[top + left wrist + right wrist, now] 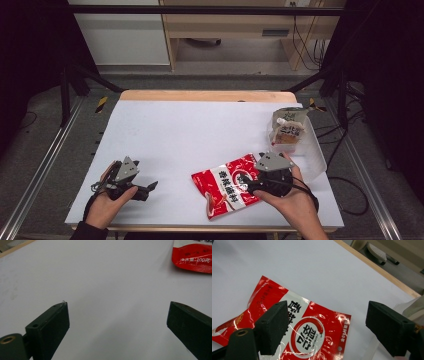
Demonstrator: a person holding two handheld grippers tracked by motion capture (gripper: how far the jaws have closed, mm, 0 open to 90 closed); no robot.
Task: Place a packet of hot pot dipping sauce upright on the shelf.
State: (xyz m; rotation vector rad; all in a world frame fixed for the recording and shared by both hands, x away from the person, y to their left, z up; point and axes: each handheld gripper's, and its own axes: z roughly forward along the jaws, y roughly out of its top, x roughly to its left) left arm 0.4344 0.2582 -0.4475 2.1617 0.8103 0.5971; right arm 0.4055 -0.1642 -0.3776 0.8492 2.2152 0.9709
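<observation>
White-covered table (200, 130) with wooden far edge, red snack packet (227, 186) lying flat, clear bin (312, 150), perhaps plastic, holding a pouch (287, 131)

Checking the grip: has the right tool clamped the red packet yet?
No. The right tool hangs above the red packet with its jaws wide apart, pads touching nothing.

The left gripper (117, 315) looks along its two black jaws, which rise from the bottom corners and stand wide apart with nothing between them. Beneath and beyond them lies the white table surface (100, 277), smooth and bare across the middle. A brass-coloured ring sits at the base of the jaw on the left. At the top right corner, the lower edge of a red packet (192, 258) with white printing rests flat on the surface, well apart from both jaws. A strip of wooden edge (15, 247) shows at the top left corner.
</observation>
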